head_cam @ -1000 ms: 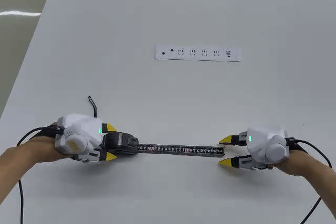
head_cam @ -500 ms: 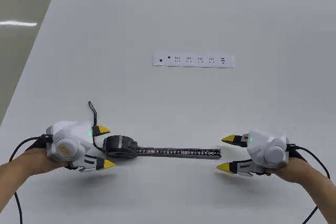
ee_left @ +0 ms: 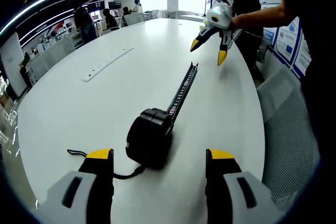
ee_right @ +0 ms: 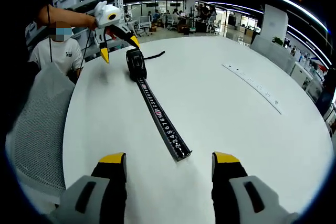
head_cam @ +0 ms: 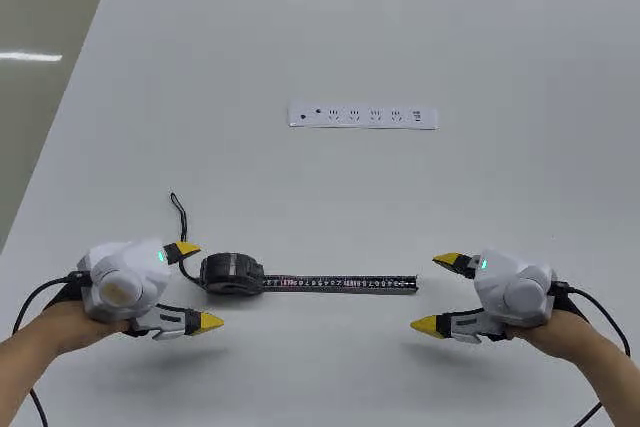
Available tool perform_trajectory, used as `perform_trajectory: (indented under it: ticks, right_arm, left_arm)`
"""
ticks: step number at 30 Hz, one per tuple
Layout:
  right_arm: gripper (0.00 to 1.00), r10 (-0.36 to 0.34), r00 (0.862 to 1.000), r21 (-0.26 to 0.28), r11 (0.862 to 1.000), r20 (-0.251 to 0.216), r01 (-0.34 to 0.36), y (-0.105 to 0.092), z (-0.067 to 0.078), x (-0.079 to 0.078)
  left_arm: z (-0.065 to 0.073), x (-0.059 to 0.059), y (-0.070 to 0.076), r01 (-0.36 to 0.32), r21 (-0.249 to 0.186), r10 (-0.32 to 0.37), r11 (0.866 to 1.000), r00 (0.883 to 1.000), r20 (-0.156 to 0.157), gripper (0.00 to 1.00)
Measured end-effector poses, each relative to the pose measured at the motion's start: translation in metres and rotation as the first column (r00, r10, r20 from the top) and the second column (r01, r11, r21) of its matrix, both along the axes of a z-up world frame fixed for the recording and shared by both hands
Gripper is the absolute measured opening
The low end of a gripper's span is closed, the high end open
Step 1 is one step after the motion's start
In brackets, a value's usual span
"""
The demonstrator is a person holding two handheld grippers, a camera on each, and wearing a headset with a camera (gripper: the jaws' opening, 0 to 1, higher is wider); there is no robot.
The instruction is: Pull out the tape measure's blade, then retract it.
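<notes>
A black tape measure (head_cam: pixel 232 274) lies on the white table (head_cam: pixel 330 187), its dark blade (head_cam: pixel 340 284) drawn out to the right, flat on the surface. My left gripper (head_cam: pixel 194 285) is open just left of the case and apart from it; the left gripper view has the case (ee_left: pixel 149 137) ahead between the yellow-tipped jaws. My right gripper (head_cam: pixel 437 293) stands open a little right of the blade's end hook (ee_right: pixel 181 155), not touching it. A black wrist strap (head_cam: pixel 178 211) trails from the case.
A white power strip (head_cam: pixel 363 116) lies further back on the table. Cables run from both grippers toward me. In the gripper views, a mesh chair (ee_right: pixel 37 124) stands beside the table's edge and an office room lies beyond.
My left gripper has let go of the tape measure's case, opened and drawn back to the left. My right gripper has backed off a little from the blade's end. The blade stays extended.
</notes>
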State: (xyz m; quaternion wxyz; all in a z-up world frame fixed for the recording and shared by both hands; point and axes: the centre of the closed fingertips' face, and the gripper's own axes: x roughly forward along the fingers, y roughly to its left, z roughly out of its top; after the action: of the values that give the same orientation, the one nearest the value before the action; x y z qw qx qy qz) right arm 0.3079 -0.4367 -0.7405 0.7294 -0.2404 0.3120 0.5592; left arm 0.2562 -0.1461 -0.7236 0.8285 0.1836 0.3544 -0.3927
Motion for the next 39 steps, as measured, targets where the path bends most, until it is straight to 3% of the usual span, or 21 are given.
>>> perform_trajectory:
  ticks: [10, 16, 26, 29, 33, 39]
  right_arm:
    - [0.81, -0.097, 0.995, 0.019, 0.995, 0.014, 0.096, -0.004, 0.016, -0.011]
    - [0.90, -0.193, 0.981, 0.032, 0.981, 0.014, 0.192, -0.011, 0.028, -0.018]
    - [0.96, -0.262, 0.965, 0.053, 0.964, 0.025, 0.260, -0.016, 0.045, -0.038]
    - [0.97, -0.273, 0.962, 0.060, 0.961, 0.034, 0.270, -0.017, 0.050, -0.044]
    - [0.98, -0.300, 0.953, 0.084, 0.951, 0.030, 0.297, -0.017, 0.058, -0.052]
    - [0.99, -0.324, 0.945, 0.121, 0.941, 0.043, 0.317, -0.017, 0.066, -0.061]
  left_arm:
    - [0.014, -0.013, 0.008, -0.116, -0.027, 0.117, 0.993, 0.993, 0.020, 0.79]
    - [0.029, -0.024, 0.011, -0.189, -0.055, 0.192, 0.980, 0.981, 0.043, 0.86]
    - [0.041, -0.049, 0.016, -0.262, -0.070, 0.266, 0.963, 0.962, 0.061, 0.91]
    - [0.043, -0.055, 0.017, -0.291, -0.088, 0.296, 0.953, 0.954, 0.053, 0.94]
    - [0.052, -0.061, 0.016, -0.316, -0.107, 0.324, 0.943, 0.943, 0.073, 0.97]
    - [0.060, -0.071, 0.010, -0.322, -0.129, 0.334, 0.938, 0.938, 0.095, 0.99]
